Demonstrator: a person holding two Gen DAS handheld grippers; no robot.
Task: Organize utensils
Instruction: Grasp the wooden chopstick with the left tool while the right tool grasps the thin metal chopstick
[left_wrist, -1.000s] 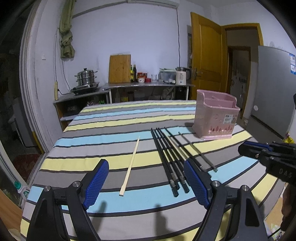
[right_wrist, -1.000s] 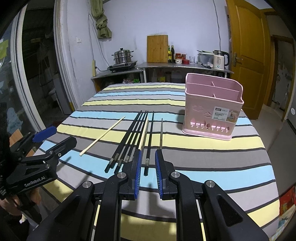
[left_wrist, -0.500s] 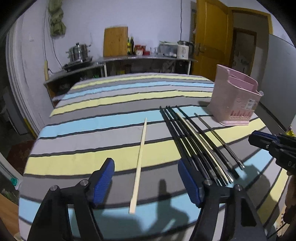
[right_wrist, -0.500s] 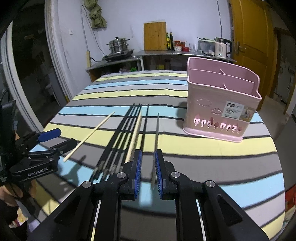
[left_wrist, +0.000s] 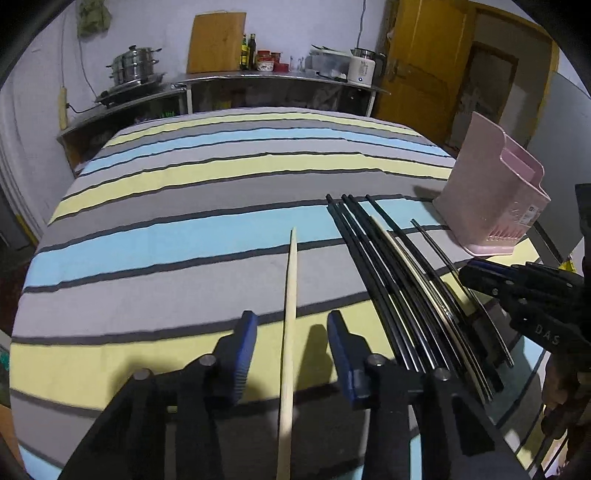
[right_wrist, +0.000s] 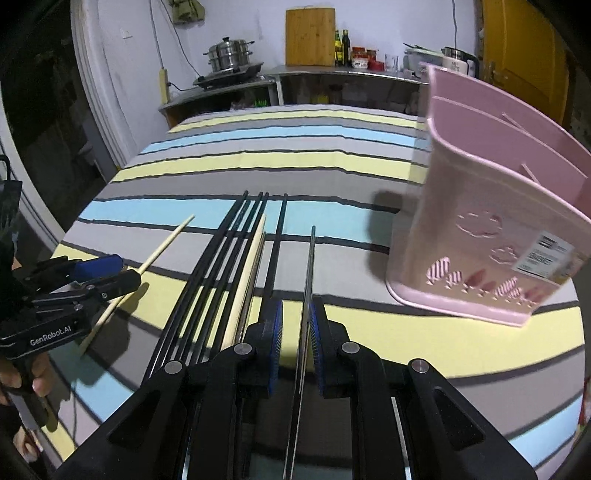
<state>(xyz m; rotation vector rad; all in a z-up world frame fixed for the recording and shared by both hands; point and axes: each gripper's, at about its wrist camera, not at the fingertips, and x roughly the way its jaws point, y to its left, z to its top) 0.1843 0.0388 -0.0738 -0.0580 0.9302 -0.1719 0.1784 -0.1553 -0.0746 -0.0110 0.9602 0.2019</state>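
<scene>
Lowered and pushed forward since the earlier frames: left gripper (left_wrist: 291, 345), now straddling a lone wooden chopstick (left_wrist: 290, 314) that lies flat on the striped tablecloth (left_wrist: 166, 236). Blue pads (left_wrist: 245, 347) set partly apart, one on each side of the stick, neither touching it. Narrowed as well, from a much wider spread a second ago. Right gripper (right_wrist: 295, 334) likewise advanced, pads (right_wrist: 276, 332) almost together around a thin dark chopstick (right_wrist: 308, 280); cannot tell whether actually pinched. Just left of that stick, a row of black chopsticks (right_wrist: 221, 266) with one pale wooden chopstick (right_wrist: 247, 280) among them, lying parallel on the cloth. Pink utensil holder (right_wrist: 495, 236) standing upright to the right, near the chopsticks but apart from them.
</scene>
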